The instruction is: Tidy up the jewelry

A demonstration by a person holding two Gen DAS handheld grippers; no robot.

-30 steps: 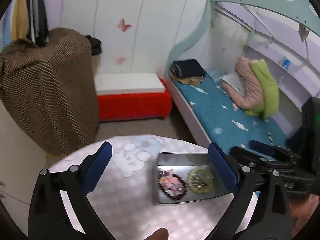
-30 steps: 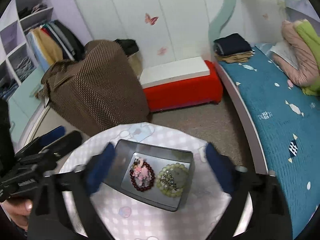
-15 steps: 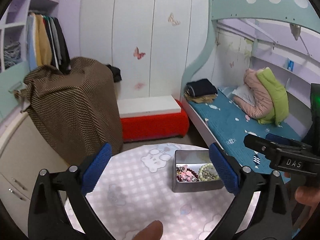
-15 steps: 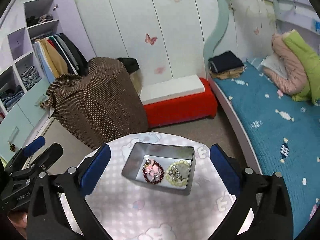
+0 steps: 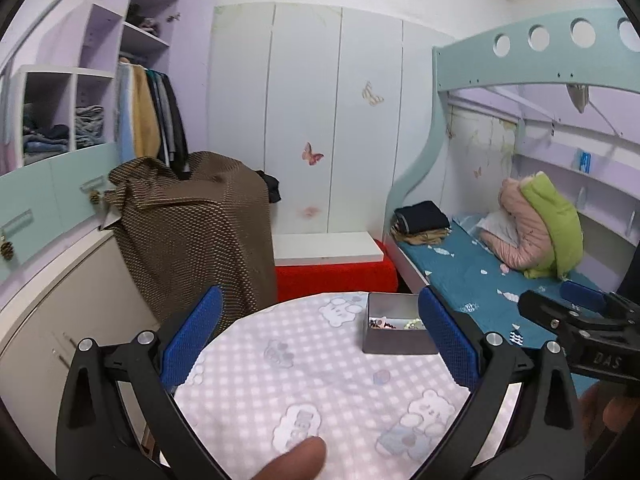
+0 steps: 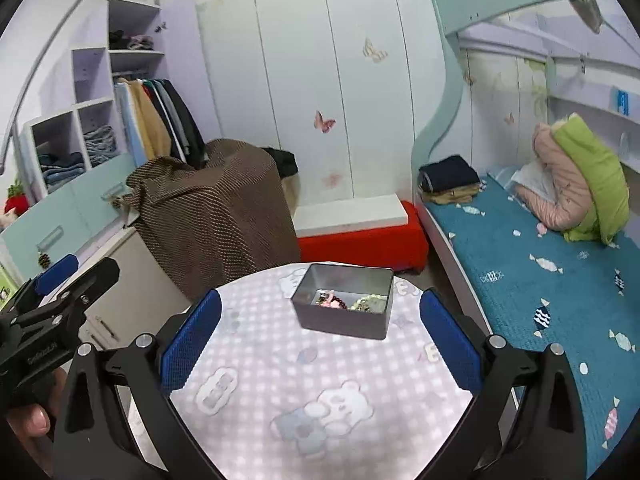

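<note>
A grey metal tin (image 6: 344,322) stands at the far side of the round table (image 6: 280,380) with the pink checked bear cloth. Bracelets (image 6: 348,303) lie inside it: a dark red one with a pink charm and a pale green one. The tin also shows in the left wrist view (image 5: 394,340), its contents partly hidden by the near wall. My left gripper (image 5: 320,344) is open and empty, well back from the tin. My right gripper (image 6: 320,340) is open and empty, also back from it. Each gripper shows at the edge of the other's view.
A red bench with a white top (image 6: 360,236) stands beyond the table. A brown-draped object (image 6: 216,220) is at the left, a bed with a teal sheet (image 6: 540,280) at the right. A wardrobe and shelves (image 5: 80,128) line the left wall.
Both grippers have pulled back and up from the tin, so it looks smaller and farther. The views have tilted up toward the room. The bracelets stay in the tin.
</note>
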